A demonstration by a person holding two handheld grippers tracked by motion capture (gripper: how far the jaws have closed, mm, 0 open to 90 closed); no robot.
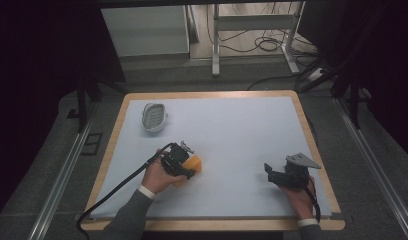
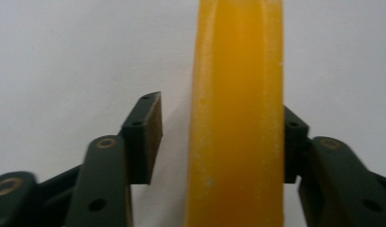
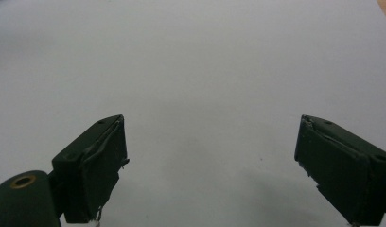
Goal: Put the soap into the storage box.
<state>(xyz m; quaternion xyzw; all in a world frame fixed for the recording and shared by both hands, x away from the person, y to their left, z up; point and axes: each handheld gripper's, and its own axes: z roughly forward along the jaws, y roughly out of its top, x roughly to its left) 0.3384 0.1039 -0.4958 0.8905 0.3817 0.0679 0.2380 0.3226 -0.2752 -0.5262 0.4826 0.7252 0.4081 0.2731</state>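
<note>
The left hand-held gripper (image 2: 219,142) straddled the yellow block (image 2: 236,113), jaws spread with a gap on one side (grasp unfinished, I judged). The right hand-held gripper (image 3: 210,165), well right of the block, gaped empty over the counter (image 1: 242,125).

Your left gripper (image 1: 184,167) has an orange-yellow object (image 1: 191,164) between its jaws, low and left of centre on the white table surface (image 1: 242,135). In the left gripper view that orange-yellow object (image 2: 236,118) runs as a tall, smooth, slightly rounded band from bottom to top, its surface faintly speckled. One jaw touches its right side; the other jaw stands just apart from its left side, with a narrow gap. Far from it, near the back left of the table, lies a white oval dish-like object (image 1: 154,117) with a ridged or dimpled inside.
</note>
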